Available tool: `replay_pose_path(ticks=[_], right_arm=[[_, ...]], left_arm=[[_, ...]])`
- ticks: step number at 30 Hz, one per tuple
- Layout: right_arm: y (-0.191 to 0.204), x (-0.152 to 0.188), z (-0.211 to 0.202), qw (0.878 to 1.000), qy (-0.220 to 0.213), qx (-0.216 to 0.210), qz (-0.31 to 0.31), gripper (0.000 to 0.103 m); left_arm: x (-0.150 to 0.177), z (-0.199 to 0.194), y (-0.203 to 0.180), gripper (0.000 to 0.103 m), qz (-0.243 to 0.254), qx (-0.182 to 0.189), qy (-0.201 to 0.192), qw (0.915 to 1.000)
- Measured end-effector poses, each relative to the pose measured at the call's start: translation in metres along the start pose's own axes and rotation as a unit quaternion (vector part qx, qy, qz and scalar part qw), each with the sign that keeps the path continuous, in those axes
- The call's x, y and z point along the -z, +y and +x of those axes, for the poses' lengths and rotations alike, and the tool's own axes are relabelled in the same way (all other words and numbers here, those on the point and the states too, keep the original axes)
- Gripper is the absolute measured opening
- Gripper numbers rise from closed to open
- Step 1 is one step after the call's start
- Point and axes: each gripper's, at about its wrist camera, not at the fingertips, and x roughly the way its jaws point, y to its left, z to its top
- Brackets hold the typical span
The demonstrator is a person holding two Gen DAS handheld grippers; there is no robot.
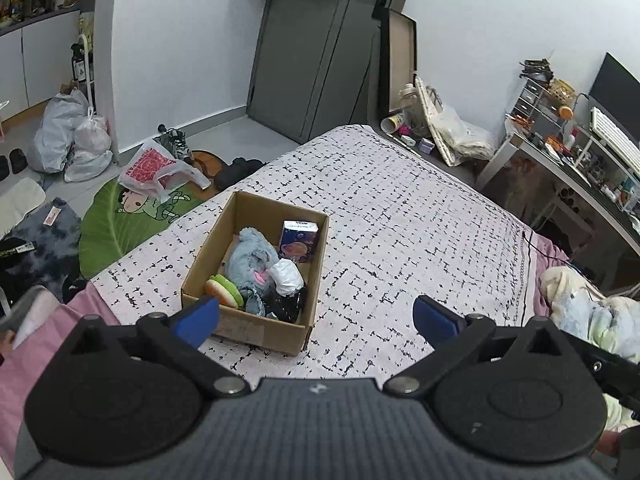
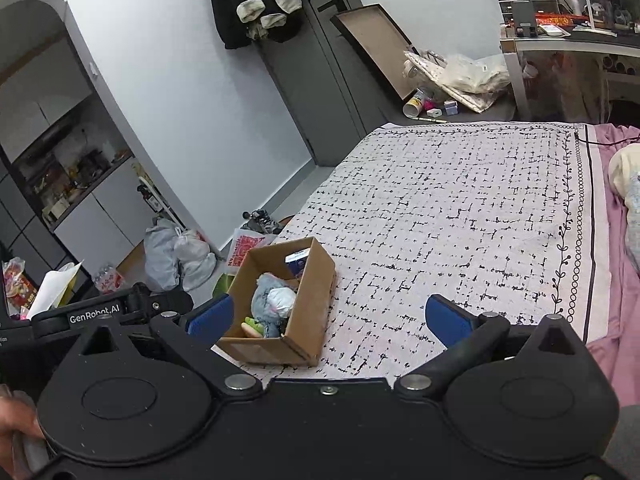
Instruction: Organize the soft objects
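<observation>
A cardboard box (image 1: pixel 262 330) (image 2: pixel 310 276) sits on the patterned bedspread (image 1: pixel 400 240) (image 2: pixel 460 208). Inside lie a grey-blue plush toy (image 1: pixel 250 260) (image 2: pixel 264 292), a burger-shaped soft toy (image 1: pixel 226 290) (image 2: pixel 252 326), a white crumpled bag (image 1: pixel 288 276) (image 2: pixel 282 298), something black (image 1: pixel 286 306) and a small purple carton (image 1: pixel 300 240) (image 2: pixel 296 262). My left gripper (image 1: pixel 316 320) hovers over the box's near right corner, open and empty. My right gripper (image 2: pixel 328 318) is open too, holding nothing, with the box by its left fingertip (image 2: pixel 212 316).
Pale soft bedding (image 1: pixel 584 312) (image 2: pixel 628 184) lies at the bed's right side on a pink sheet. The floor beyond the bed holds plastic bags (image 1: pixel 72 140) (image 2: pixel 180 252), a green leaf mat (image 1: pixel 120 220) and shoes. A cluttered desk (image 1: pixel 580 152) (image 2: pixel 560 32) stands at the right, near a grey door (image 1: pixel 316 48).
</observation>
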Motion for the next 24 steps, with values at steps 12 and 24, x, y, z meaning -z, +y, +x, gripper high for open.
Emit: replay_pose_path(ticks=[12,24], right_arm=[[0.017,0.003,-0.015,1.0,0.006,0.014,-0.014,0.103],[0.033,0.007,-0.019,0.999,0.015,0.013,-0.03,0.103]], left_arm=[[0.003,-0.031,0.001,0.102,0.034,-0.001,-0.018,0.9993],[0.004,-0.046,0.01,0.102,0.048,0.002,-0.031,0.9984]])
